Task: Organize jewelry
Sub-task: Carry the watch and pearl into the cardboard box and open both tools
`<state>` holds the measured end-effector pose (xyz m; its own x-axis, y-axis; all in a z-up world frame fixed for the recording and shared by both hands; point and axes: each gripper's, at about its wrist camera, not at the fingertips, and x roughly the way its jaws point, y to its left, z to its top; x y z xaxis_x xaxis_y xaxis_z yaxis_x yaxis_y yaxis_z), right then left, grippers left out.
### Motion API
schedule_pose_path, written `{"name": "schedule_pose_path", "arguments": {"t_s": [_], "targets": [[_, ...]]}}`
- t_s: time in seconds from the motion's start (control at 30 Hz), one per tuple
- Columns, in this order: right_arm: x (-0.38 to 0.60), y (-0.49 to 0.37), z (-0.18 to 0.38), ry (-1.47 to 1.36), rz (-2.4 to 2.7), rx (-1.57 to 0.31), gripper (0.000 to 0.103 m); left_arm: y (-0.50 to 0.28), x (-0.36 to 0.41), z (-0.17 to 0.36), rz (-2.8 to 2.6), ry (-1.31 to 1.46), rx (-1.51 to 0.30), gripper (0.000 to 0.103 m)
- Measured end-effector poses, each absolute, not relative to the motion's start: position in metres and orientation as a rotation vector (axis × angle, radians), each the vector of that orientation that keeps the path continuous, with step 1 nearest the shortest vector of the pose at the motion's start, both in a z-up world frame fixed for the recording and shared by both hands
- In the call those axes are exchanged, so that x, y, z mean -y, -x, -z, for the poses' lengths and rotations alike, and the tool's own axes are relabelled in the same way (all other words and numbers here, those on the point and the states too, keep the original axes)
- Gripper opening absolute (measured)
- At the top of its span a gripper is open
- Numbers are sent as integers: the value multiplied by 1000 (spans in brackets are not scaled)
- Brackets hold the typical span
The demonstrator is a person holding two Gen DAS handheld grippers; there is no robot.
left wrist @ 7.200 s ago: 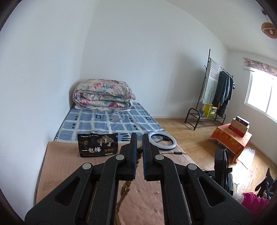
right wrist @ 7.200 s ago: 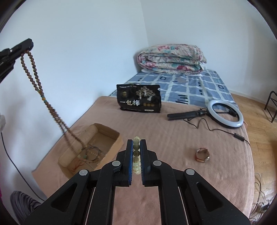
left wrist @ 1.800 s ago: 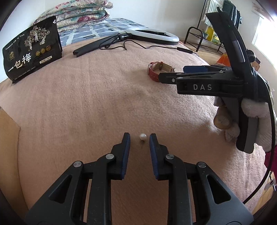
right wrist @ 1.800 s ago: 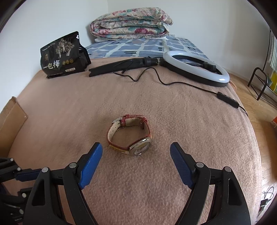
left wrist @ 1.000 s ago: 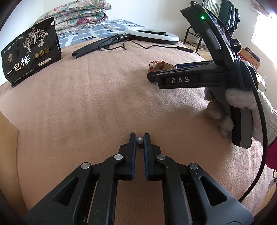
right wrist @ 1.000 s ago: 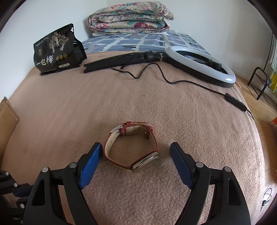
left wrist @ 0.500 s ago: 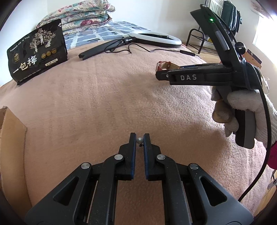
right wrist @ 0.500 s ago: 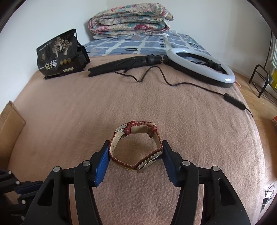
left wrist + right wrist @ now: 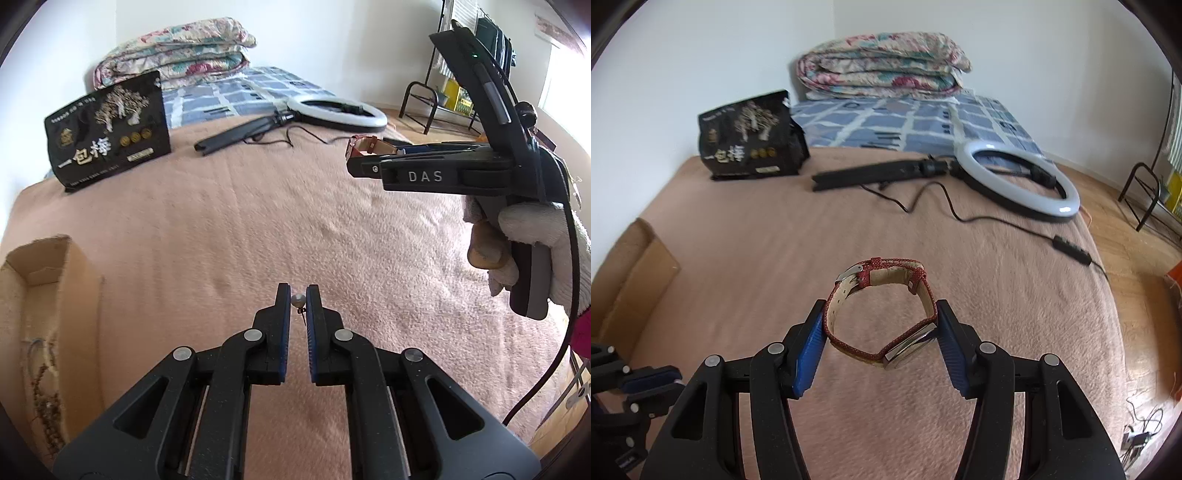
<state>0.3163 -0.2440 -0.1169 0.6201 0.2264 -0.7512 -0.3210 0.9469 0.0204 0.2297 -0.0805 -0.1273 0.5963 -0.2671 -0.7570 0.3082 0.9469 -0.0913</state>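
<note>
The left gripper [image 9: 297,300] is clenching a small pearl earring [image 9: 297,300] at the very tips of its pads, presumably because so small a piece would slip from any deeper hold; its pin is hanging free below the bead. The earring is being carried clear above the pink blanket [image 9: 258,221], toward the near edge of the bed.

The right gripper [image 9: 881,332] is grasping a red-strapped watch [image 9: 882,314] across its loop, one pad pressing the strap and the other the case. Its jaws are standing half apart only because the buckled band is filling them. The watch is riding above the middle of the blanket, not touching it.

A cardboard box [image 9: 44,295] is lying at the blanket's left edge with a bead string inside. In my judgement it is serving as the collecting point, and both pieces are being held aloft for transfer there.
</note>
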Motion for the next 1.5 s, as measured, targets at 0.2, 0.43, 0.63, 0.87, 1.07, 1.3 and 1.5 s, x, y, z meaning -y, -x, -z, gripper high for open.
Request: {"name": "schedule_pose_path", "arguments": {"t_s": [0.2,0.43,0.63,0.87,1.07,1.3,1.5], "targets": [[226,-295,83,145,-352,-801,56,-214,62,97,321,-48,-835,6],[201,-268,51,158,-392,-764,56,-193,25,60,288,-37,-792,6],[170,-245,29,154,-443,-736,56,-177,-17,37,237,-32,-763,6],[127,-230,19,170,-516,-726,56,-162,-76,19,149,-1,-738,6],[88,-224,18,196,-582,-726,56,-155,-122,14,74,57,-724,6],[43,-222,26,211,-640,-742,56,-151,-158,28,27,105,-750,6],[8,-228,42,231,-667,-763,56,-150,-176,43,7,133,-785,6]]}}
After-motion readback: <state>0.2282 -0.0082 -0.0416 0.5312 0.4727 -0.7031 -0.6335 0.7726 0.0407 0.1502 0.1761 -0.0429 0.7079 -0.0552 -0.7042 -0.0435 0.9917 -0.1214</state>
